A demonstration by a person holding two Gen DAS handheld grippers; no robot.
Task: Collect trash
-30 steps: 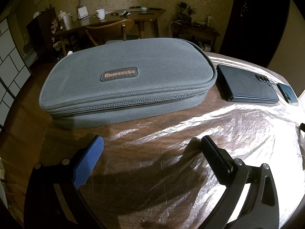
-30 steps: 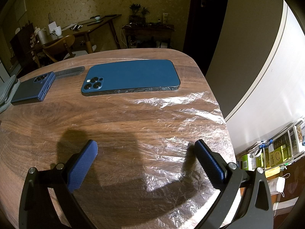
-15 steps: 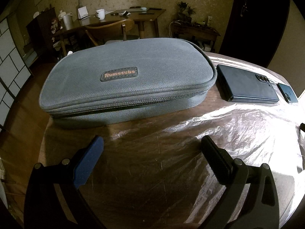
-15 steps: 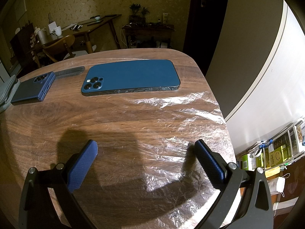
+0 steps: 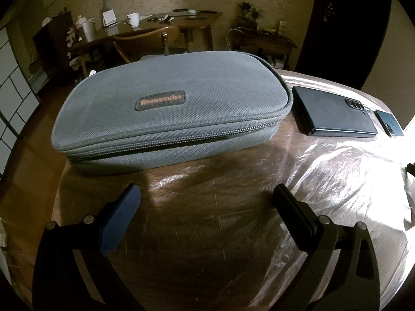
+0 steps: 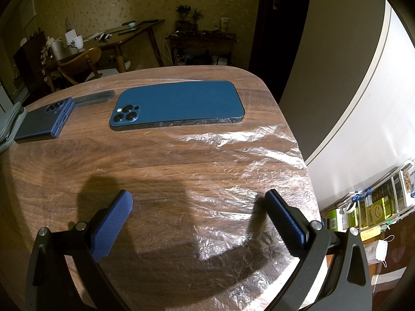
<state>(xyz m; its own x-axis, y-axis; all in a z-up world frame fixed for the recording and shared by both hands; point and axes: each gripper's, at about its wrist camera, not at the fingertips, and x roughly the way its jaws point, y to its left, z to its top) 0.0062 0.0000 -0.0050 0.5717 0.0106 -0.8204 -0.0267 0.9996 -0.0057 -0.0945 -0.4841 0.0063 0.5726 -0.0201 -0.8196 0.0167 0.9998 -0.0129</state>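
Note:
A crinkled sheet of clear plastic film (image 5: 324,181) lies flat over the wooden table (image 6: 64,160); in the right wrist view the film (image 6: 246,171) covers the table's right half up to its edge. My left gripper (image 5: 206,194) hovers open just above the film, in front of a grey zipped pouch (image 5: 171,108). My right gripper (image 6: 198,199) is open too, low over the film, with nothing between its fingers.
A dark folding phone (image 5: 334,114) and a blue phone (image 6: 179,105) lie on the table past the film; the folding phone (image 6: 44,121) shows at left in the right wrist view. A desk with a chair (image 5: 147,39) stands behind. Shelves (image 6: 371,207) sit below the table's right edge.

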